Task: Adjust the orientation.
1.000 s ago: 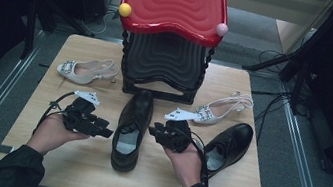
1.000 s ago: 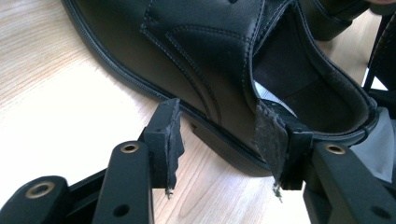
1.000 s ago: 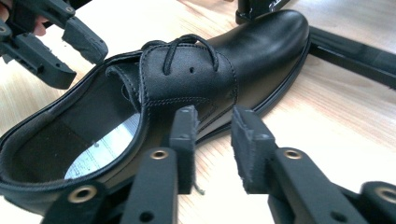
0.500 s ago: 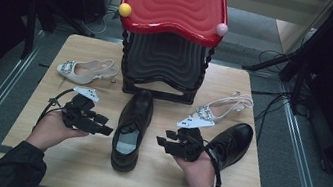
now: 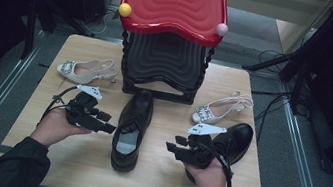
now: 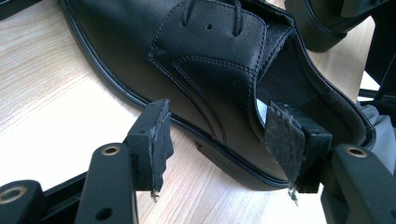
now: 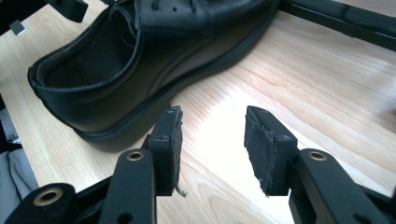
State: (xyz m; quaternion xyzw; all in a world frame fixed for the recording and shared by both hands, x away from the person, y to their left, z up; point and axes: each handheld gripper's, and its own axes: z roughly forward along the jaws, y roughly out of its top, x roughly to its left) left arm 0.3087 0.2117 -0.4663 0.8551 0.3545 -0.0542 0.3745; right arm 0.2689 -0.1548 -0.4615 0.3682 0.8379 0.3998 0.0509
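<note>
A black lace-up shoe (image 5: 132, 128) lies in the middle of the wooden table (image 5: 77, 165), toe toward the rack. My left gripper (image 5: 107, 125) rests at its left side, open. In the left gripper view this gripper (image 6: 219, 121) has just been opening its jaws; the shoe (image 6: 210, 60) lies just beyond the pads, and neither pad presses on it. My right gripper (image 5: 173, 150) hovers to the right of the shoe, open after widening. In the right gripper view bare wood lies between its pads (image 7: 214, 119), with the shoe (image 7: 140, 56) farther off. A second black shoe (image 5: 236, 137) sits behind the right hand.
A black shoe rack with a red top (image 5: 176, 4) stands at the table's far middle. One white heeled sandal (image 5: 87, 70) lies far left, another (image 5: 220, 109) far right beside the second black shoe. Metal rails run along both table sides.
The right gripper has drawn back from the middle shoe, to the right and toward the near edge. The left hand stayed put while its jaws spread wider.
</note>
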